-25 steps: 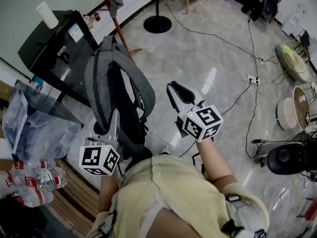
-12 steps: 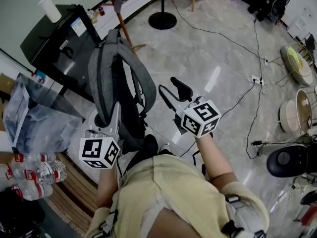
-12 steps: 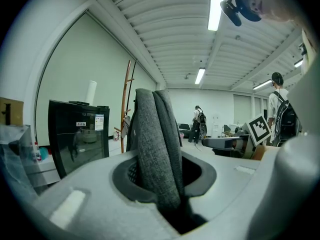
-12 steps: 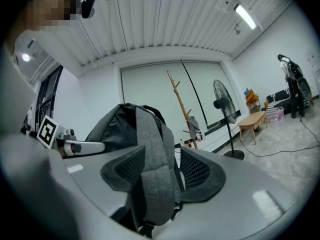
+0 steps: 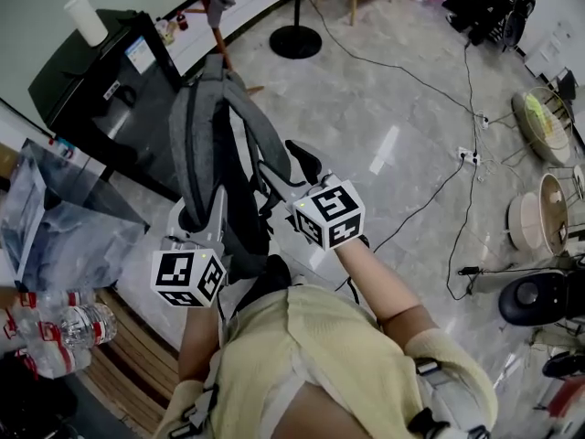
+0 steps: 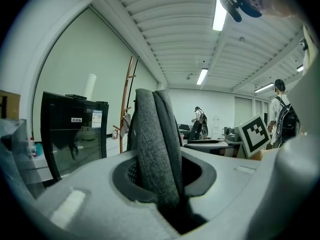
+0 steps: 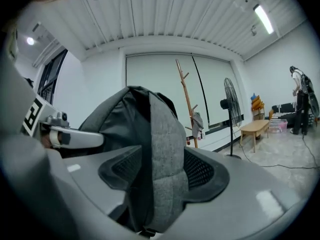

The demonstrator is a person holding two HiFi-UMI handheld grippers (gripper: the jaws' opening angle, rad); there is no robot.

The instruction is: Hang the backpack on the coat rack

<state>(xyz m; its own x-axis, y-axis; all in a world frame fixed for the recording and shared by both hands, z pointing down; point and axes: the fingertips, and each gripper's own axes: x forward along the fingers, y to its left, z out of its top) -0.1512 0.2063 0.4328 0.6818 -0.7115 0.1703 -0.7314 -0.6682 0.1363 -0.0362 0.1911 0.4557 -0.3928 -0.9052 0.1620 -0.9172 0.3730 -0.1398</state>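
Item: grey backpack [image 5: 206, 144], held up in the air in front of the person, between the two grippers, above the pale floor [image 5: 384, 108]. Left gripper [image 5: 215, 198]: clenched. In the left gripper view its jaws [image 6: 160, 181] are pinched together on a doubled grey shoulder strap [image 6: 155, 134], which rises upright out of the jaw gap. Right gripper [image 5: 279, 161]: jaws opening, set around the other shoulder strap [image 5: 260, 140] at the backpack's right side. In the right gripper view the padded grey band [image 7: 162, 134] stands between the two ribbed pads [image 7: 200, 170]. It lies close against the right-hand pad, and a dark gap shows at the left-hand pad, so there is no firm grip. Position of the bag relative to the grippers: the body and strap arches lie above and ahead of both sets of jaws, and the left gripper sits at its lower left. Coat rack [image 5: 226, 58]: a bare wooden pole with side pegs, standing beyond the backpack and apart from it, with a small grey item hanging on it; it also shows in the left gripper view [image 6: 126, 104] and the right gripper view [image 7: 186, 104]. Adjacent: a black cabinet [image 5: 101, 71] to the left of the rack and a fan stand [image 5: 295, 41] to its right.
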